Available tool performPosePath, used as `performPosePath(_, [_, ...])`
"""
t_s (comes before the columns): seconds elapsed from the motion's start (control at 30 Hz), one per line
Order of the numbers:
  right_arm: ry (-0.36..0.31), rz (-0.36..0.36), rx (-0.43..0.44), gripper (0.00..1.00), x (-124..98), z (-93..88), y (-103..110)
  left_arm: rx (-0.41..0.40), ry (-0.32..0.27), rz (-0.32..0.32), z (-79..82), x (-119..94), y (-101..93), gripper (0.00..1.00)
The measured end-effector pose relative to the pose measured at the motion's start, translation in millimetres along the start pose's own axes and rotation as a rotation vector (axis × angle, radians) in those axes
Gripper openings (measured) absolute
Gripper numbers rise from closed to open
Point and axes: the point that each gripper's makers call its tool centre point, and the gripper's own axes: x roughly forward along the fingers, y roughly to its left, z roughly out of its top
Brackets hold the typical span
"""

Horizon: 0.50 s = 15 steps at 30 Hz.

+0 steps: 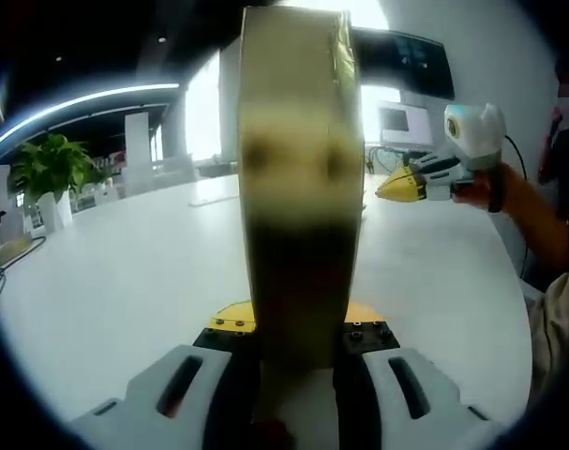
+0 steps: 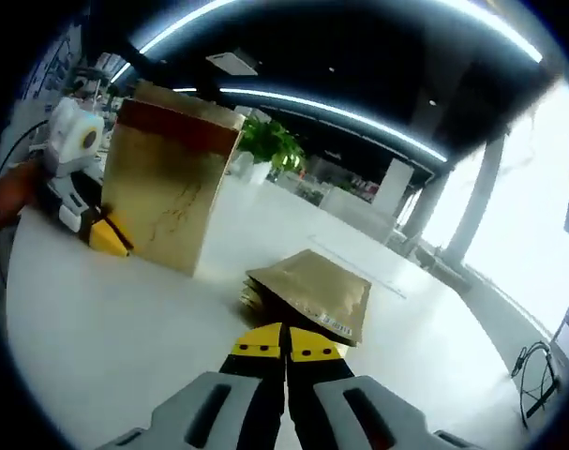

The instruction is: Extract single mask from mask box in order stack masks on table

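Your right gripper (image 2: 286, 349) has its jaws pressed together, pinching the near edge of a gold mask packet (image 2: 312, 292) over the white table (image 2: 106, 337). Beyond it, your left gripper (image 2: 104, 234) clamps the upright gold mask box (image 2: 167, 183) by its base; a potted plant (image 2: 270, 142) stands farther back.

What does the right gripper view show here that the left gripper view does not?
Right gripper view: the gold mask packets stacked on the table beyond the shut right gripper, and the mask box's broad face.

Left gripper view: the box edge-on, clamped in the left gripper, and a monitor.

Both: the mask box, the white table, a potted plant.
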Motion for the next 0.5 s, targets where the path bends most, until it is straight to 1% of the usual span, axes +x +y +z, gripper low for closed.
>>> performPosePath(0.07, [0.003, 0.001, 0.019, 0.0, -1, -5.5, -1, 0.0, 0.0, 0.001, -0.1, 0, 1.7, 0.2])
performPosePath(0.13, [-0.028, -0.005, 0.046, 0.0, -2, -6.4, -3, 0.001, 0.0, 0.002, -0.2, 0, 2.6, 0.2])
performPosePath(0.27, [-0.047, -0.009, 0.089, 0.0, -2, -16.3, -6, -0.003, 0.001, 0.003, -0.7, 0, 3.8, 0.2])
performPosePath(0.33, [-0.064, -0.008, 0.121, 0.0, -3, -18.5, -4, -0.004, 0.001, 0.004, -0.9, 0, 3.6, 0.2])
performPosePath(0.5, [-0.087, 0.002, 0.141, 0.0, -5, -19.9, -1, 0.0, 0.0, 0.007, -0.9, 0, 4.1, 0.2])
